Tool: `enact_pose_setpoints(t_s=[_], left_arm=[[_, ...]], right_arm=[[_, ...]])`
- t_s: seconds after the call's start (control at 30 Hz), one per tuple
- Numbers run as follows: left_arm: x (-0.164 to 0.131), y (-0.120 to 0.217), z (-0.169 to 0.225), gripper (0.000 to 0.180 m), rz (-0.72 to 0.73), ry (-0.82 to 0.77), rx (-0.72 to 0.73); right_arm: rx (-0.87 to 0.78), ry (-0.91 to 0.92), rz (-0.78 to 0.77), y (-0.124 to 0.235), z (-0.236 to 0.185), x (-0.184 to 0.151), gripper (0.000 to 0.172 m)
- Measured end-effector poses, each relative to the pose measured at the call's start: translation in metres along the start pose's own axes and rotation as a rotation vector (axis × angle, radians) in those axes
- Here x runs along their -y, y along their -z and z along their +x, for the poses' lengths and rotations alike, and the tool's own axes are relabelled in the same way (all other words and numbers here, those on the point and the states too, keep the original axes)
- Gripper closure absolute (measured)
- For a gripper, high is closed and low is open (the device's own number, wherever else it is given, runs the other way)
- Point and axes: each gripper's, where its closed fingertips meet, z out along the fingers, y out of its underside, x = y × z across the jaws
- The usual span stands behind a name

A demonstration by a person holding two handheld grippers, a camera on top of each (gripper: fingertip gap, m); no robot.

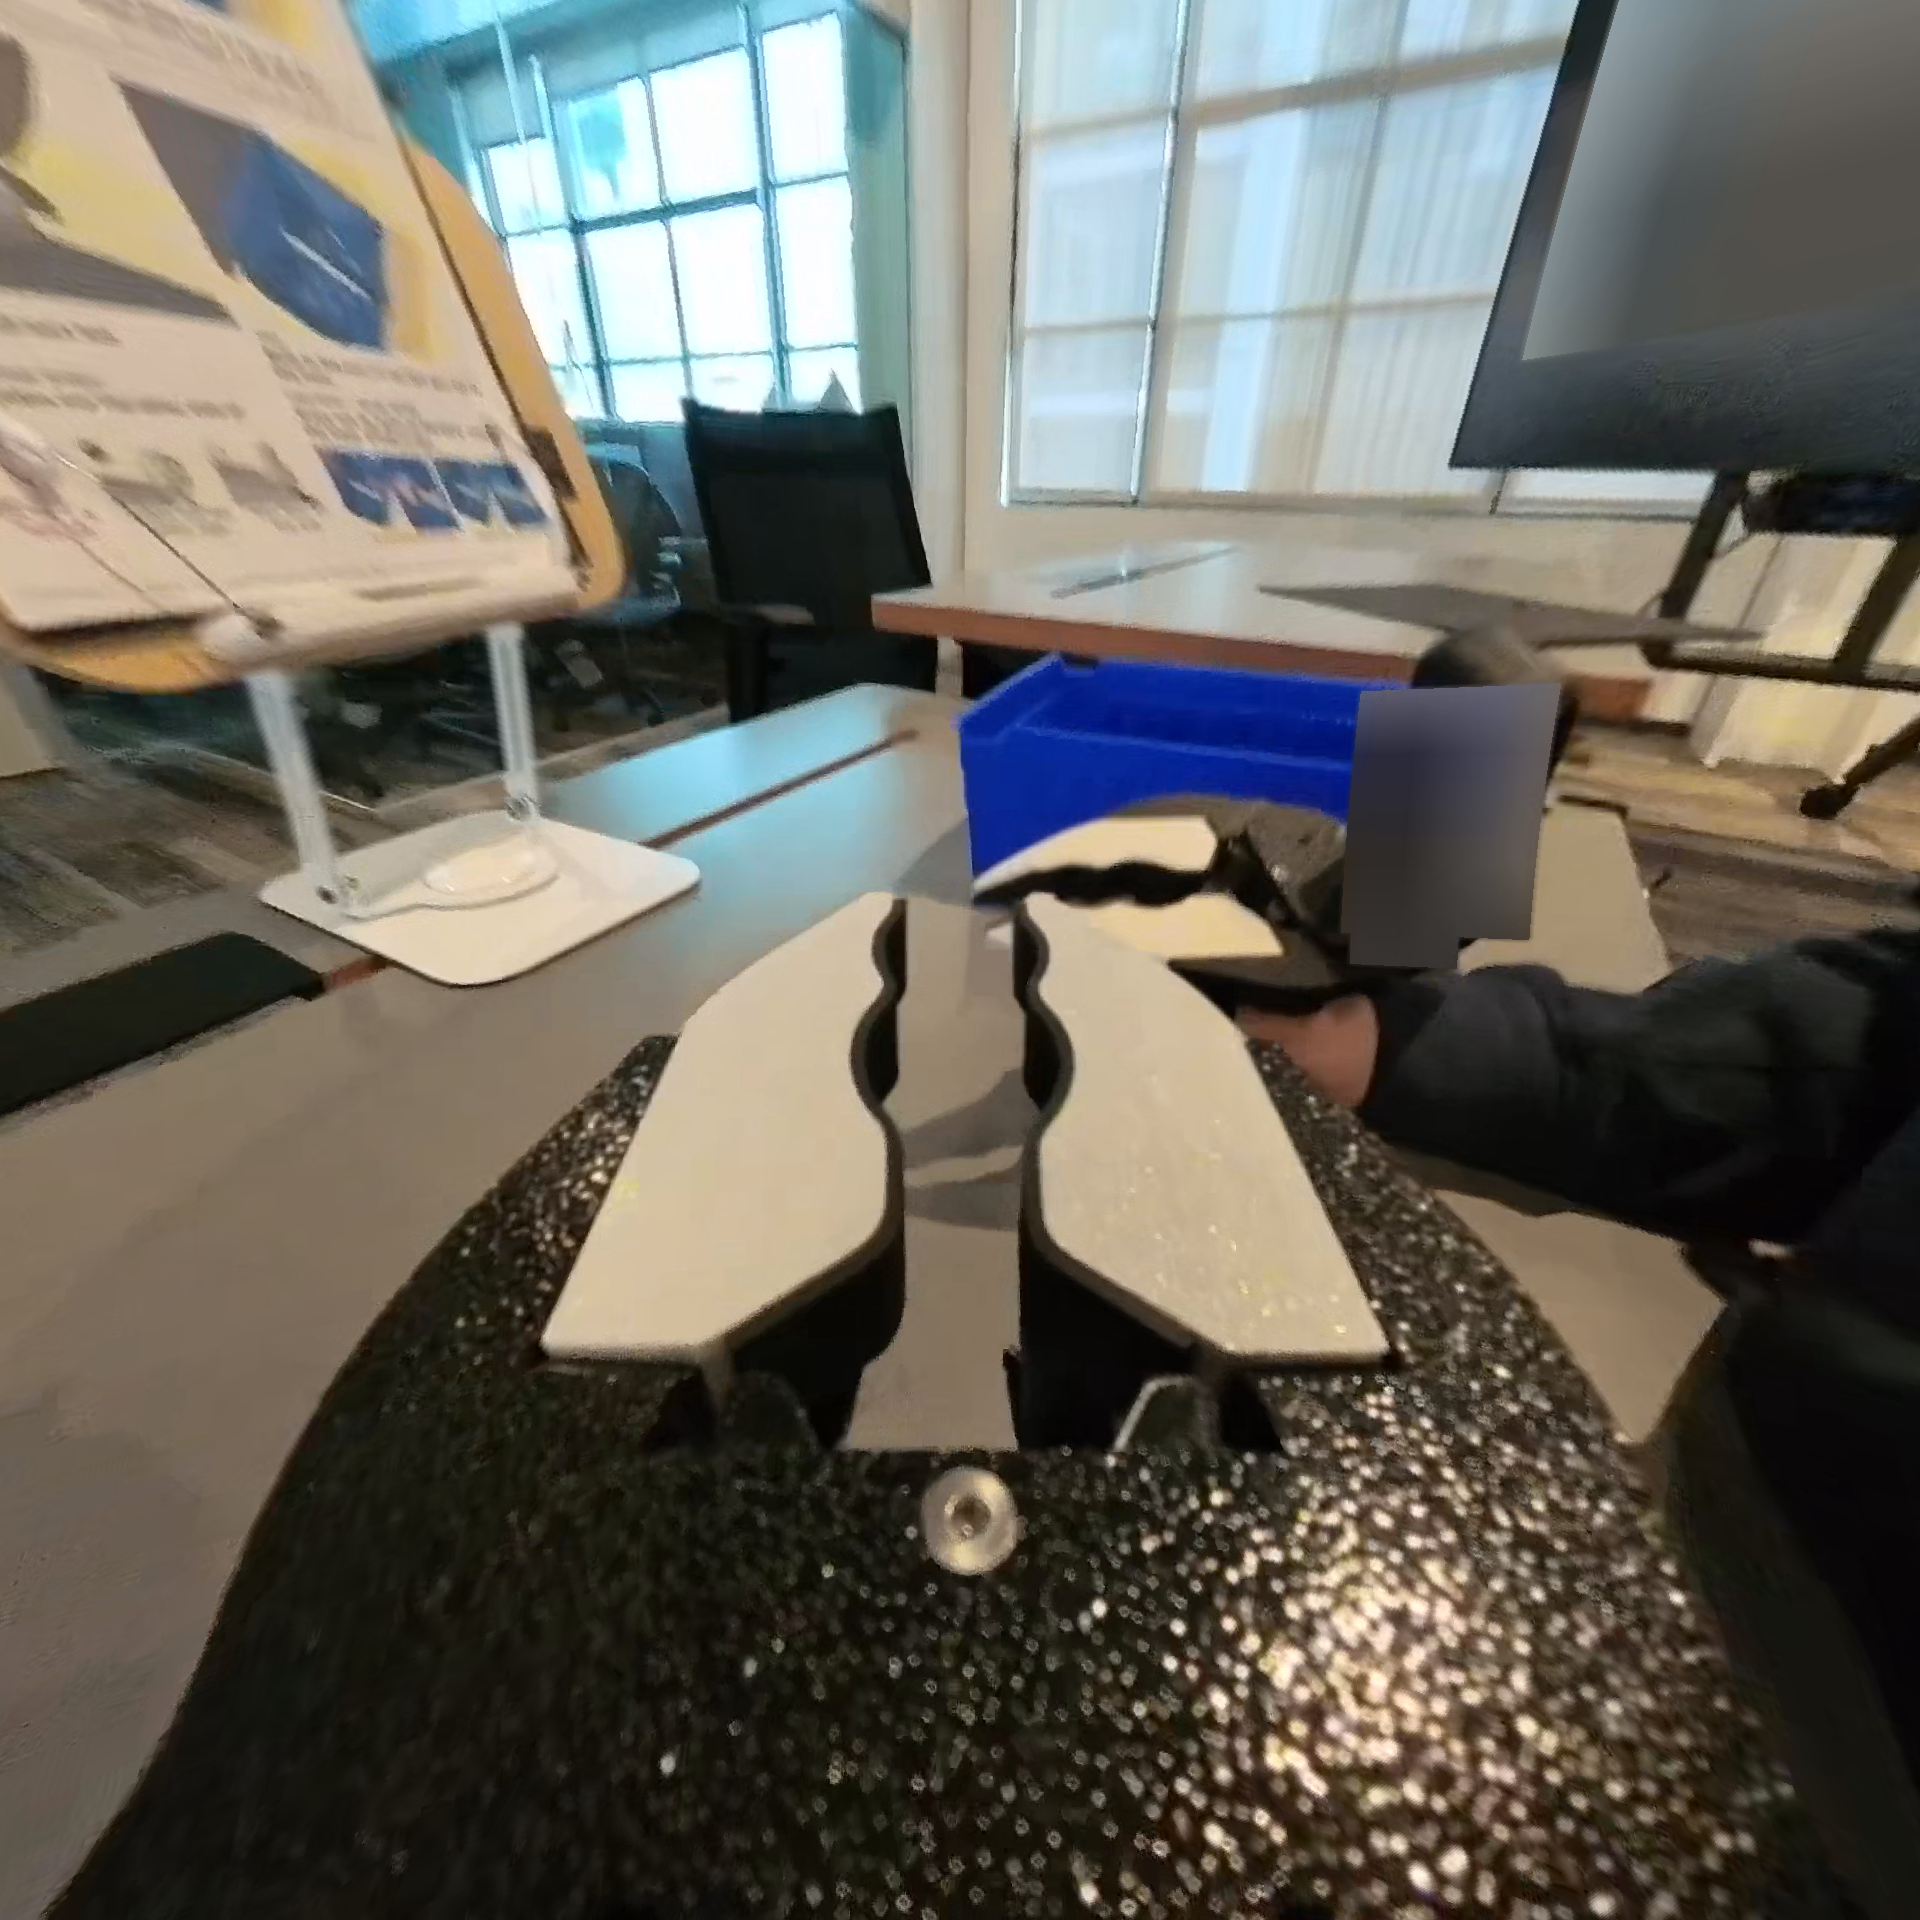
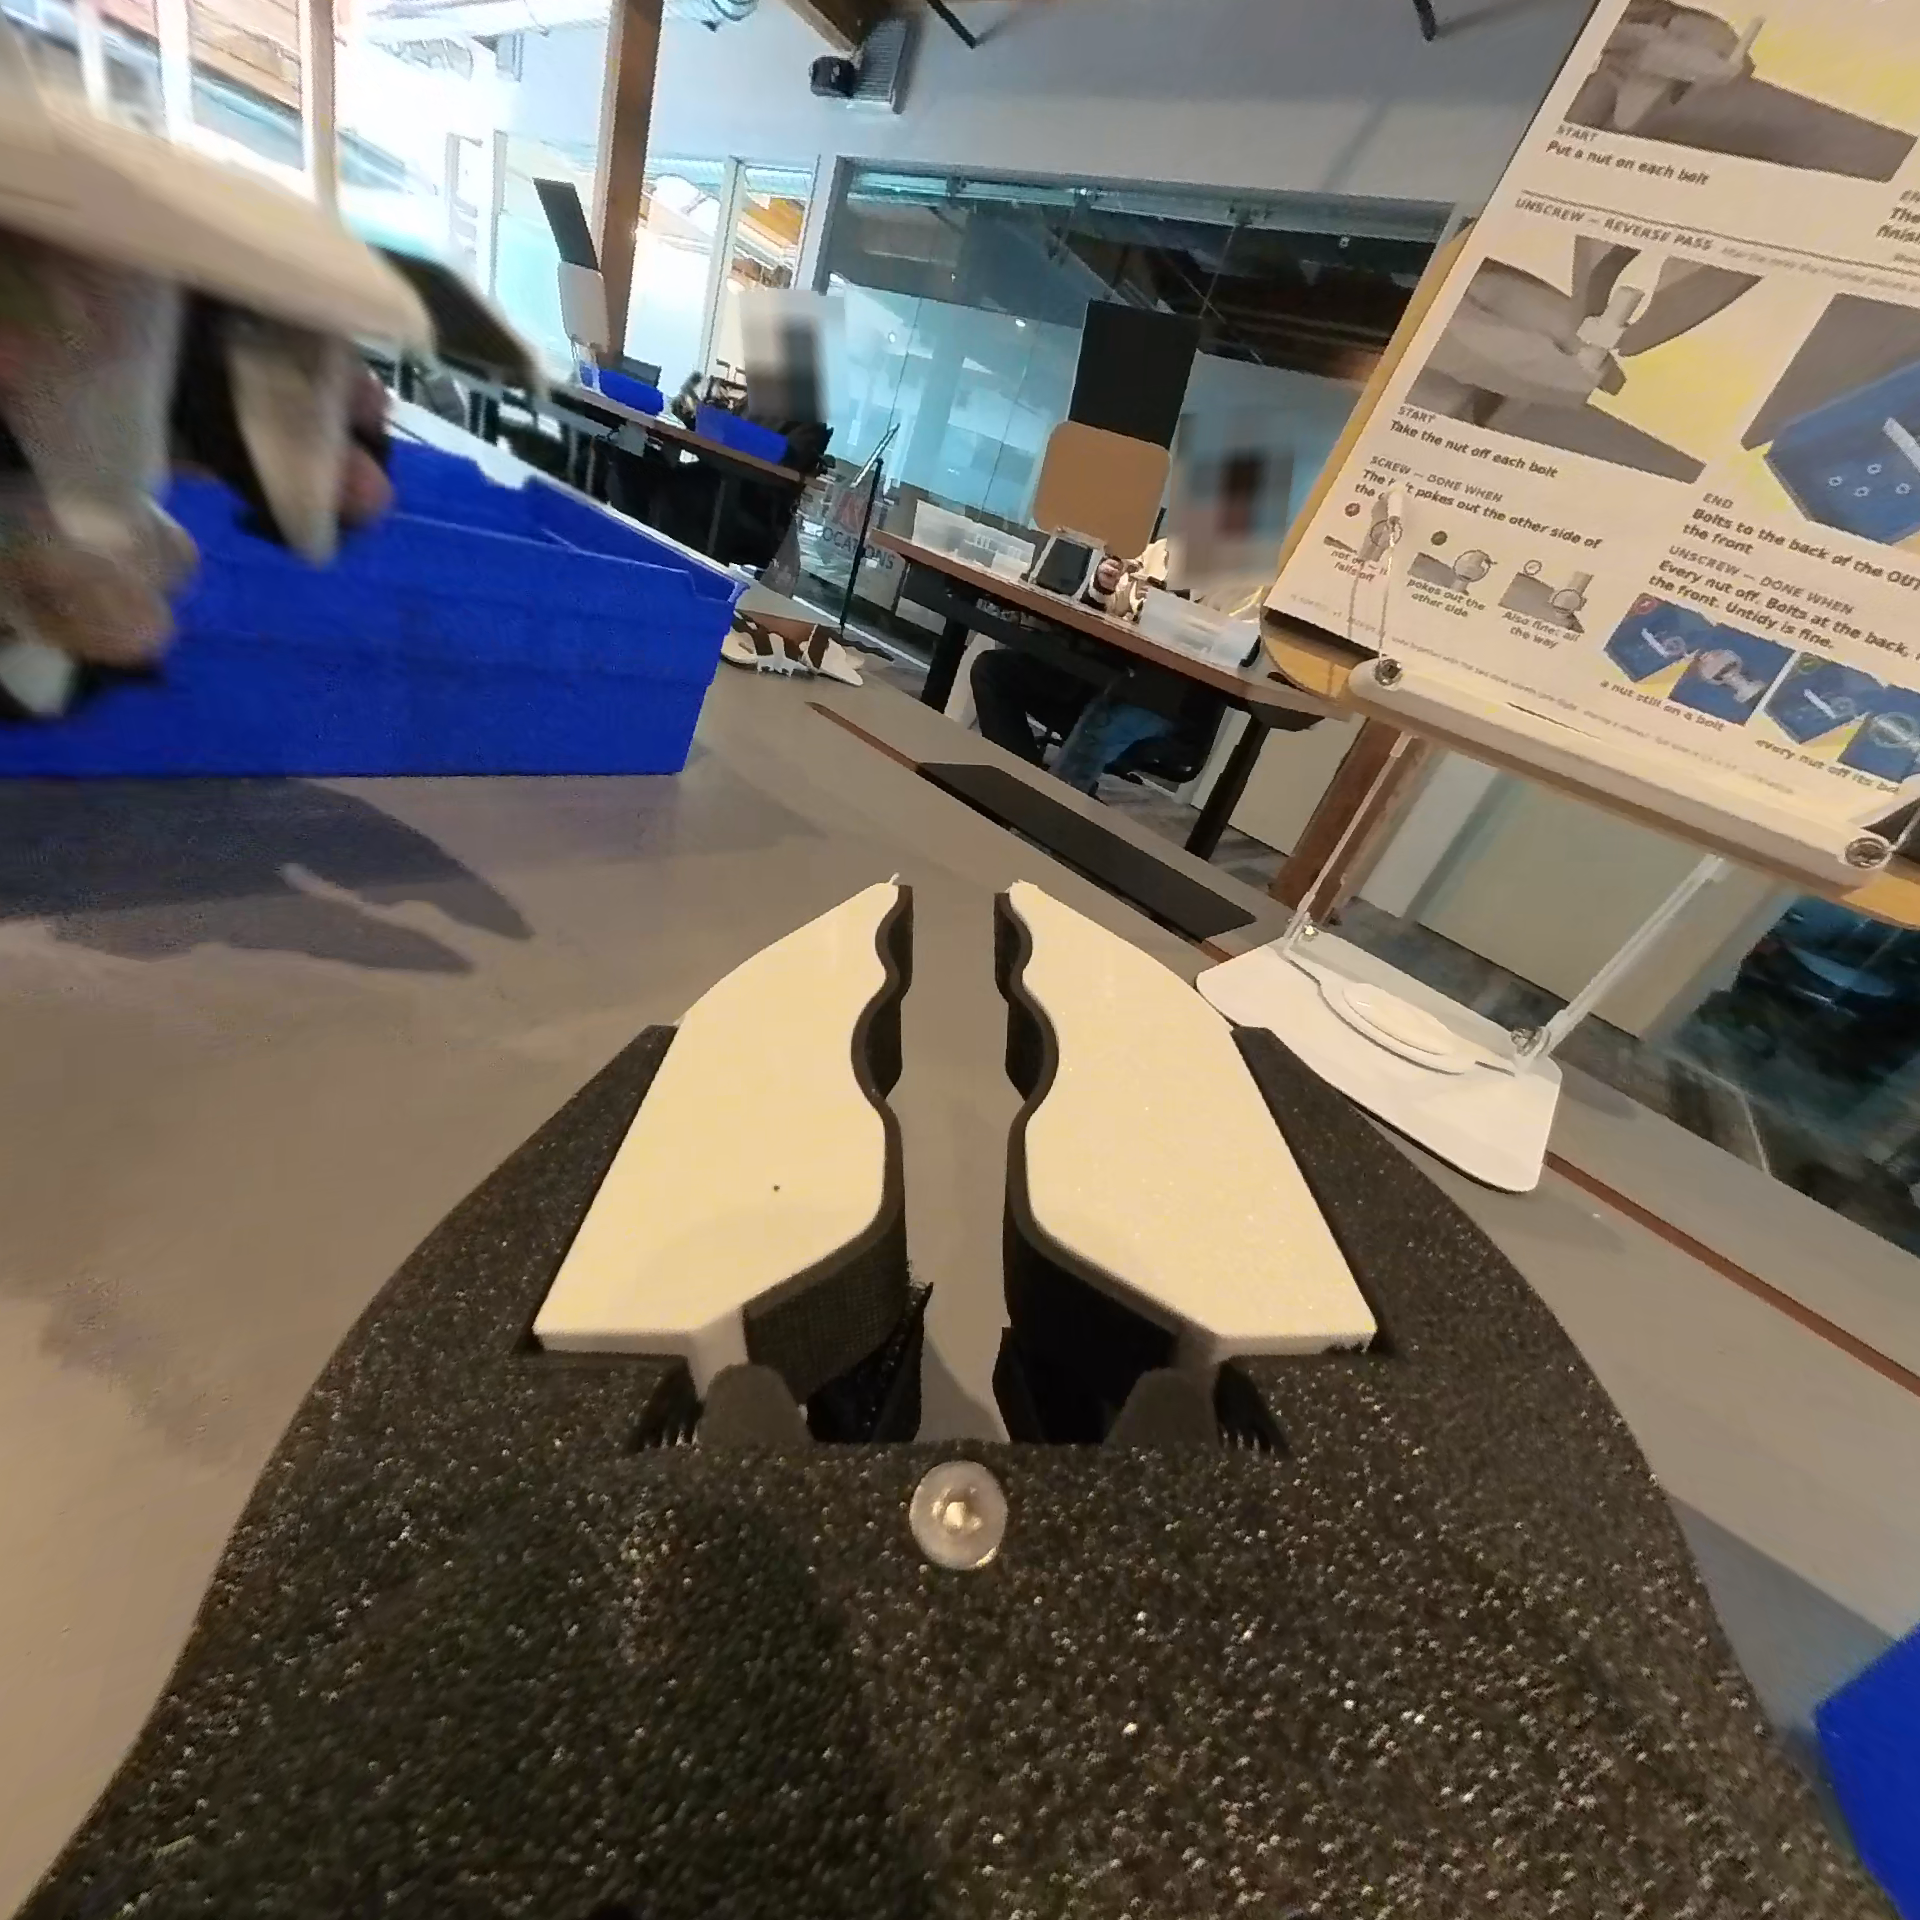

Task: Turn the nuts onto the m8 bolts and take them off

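Observation:
In the left wrist view my left gripper (image 1: pixel 956 920) hangs low over the grey table (image 1: pixel 312 1143). Its jaws stand a little apart with only table showing between them. My right gripper (image 2: pixel 951 899) is also slightly open and empty over the table. It shows in the left wrist view (image 1: pixel 1122 899) just ahead to the right, held by a hand in a dark sleeve (image 1: pixel 1610 1070). A blue bin (image 1: pixel 1143 748) stands behind both grippers. In the right wrist view the bin (image 2: pixel 436 665) is at the left, with my blurred left gripper (image 2: pixel 239 416) over it. No nuts or bolts are visible.
An instruction board on a white stand (image 1: pixel 478 894) is at the table's far left; it also shows in the right wrist view (image 2: pixel 1403 1049) at the right. A black strip (image 2: pixel 1091 842) lies in the table. A blue edge (image 2: pixel 1870 1787) is at the lower right. A person sits at a far desk. My right fingertips sit around 11 cm from my left ones.

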Motion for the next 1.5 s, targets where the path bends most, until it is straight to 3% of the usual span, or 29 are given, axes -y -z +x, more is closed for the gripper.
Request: enact_pose_setpoints(t_s=[0.1,0.2,0.27,0.4,0.5,0.6,0.7,0.8,1.07,1.2,1.3,1.4,1.5], left_arm=[[0.053,0.047,-0.014,0.172,0.111,-0.071,0.146],[0.091,0.112,-0.059,0.174,0.116,-0.199,0.430],[0.093,0.147,-0.095,0.174,0.025,-0.197,0.566],[0.062,0.176,-0.156,0.165,-0.235,-0.069,0.631],[0.015,0.173,-0.193,0.159,-0.493,0.090,0.586],[-0.024,0.149,-0.209,0.157,-0.647,0.297,0.468],[-0.072,0.146,-0.230,0.153,-0.929,0.359,0.489],[-0.101,0.138,-0.240,0.152,-1.048,0.435,0.473],[-0.137,0.136,-0.254,0.145,-1.191,0.513,0.533],[-0.146,0.134,-0.254,0.150,-1.214,0.530,0.530],[-0.146,0.135,-0.255,0.172,-1.234,0.489,0.536],[-0.142,0.146,-0.256,0.173,-1.297,0.385,0.561],[-0.120,0.154,-0.255,0.174,-1.240,0.298,0.602]], right_arm=[[0.005,0.008,-0.004,-0.001,-0.001,-0.001,0.158],[0.009,0.015,-0.007,-0.001,-0.002,-0.001,0.158],[0.011,0.016,-0.007,-0.001,-0.002,-0.001,0.158],[0.007,0.013,-0.004,-0.001,-0.002,-0.001,0.158],[0.006,0.013,-0.003,-0.001,-0.002,-0.001,0.158],[0.006,0.015,-0.001,-0.001,-0.002,0.000,0.158],[0.002,0.017,0.005,-0.001,-0.002,0.000,0.158],[0.006,0.024,0.004,-0.001,-0.003,0.000,0.158],[0.009,0.021,0.005,-0.001,-0.003,0.000,0.158],[0.006,0.017,0.007,-0.001,-0.002,0.001,0.158],[0.004,0.016,0.010,-0.001,-0.002,0.001,0.158],[0.001,0.013,0.016,0.000,-0.001,0.002,0.158],[-0.002,0.003,0.022,0.001,-0.001,0.003,0.158]])
